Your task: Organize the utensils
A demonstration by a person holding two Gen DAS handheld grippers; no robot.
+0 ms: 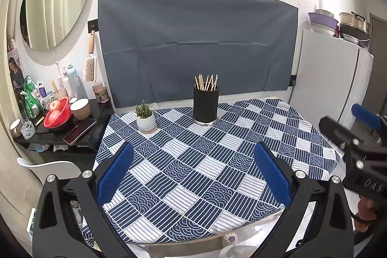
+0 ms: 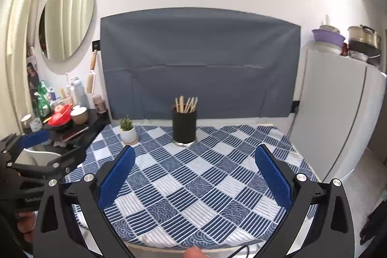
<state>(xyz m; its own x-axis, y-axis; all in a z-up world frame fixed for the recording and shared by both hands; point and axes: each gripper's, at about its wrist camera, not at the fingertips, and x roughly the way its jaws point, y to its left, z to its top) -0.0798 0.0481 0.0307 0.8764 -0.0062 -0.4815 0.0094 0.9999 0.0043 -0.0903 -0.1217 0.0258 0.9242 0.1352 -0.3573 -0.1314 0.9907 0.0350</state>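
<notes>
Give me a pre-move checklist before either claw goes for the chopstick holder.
1. Left claw open and holding nothing: ok.
2. Right claw open and holding nothing: ok.
3. Black holder upright on the tablecloth: ok.
4. Chopsticks all inside the holder, none loose on the cloth: ok.
5. Potted plant apart from the holder, to its left: ok.
6. Path from both claws to the holder free of objects: ok.
7. Whether the chopsticks are sorted or paired: cannot tell.
</notes>
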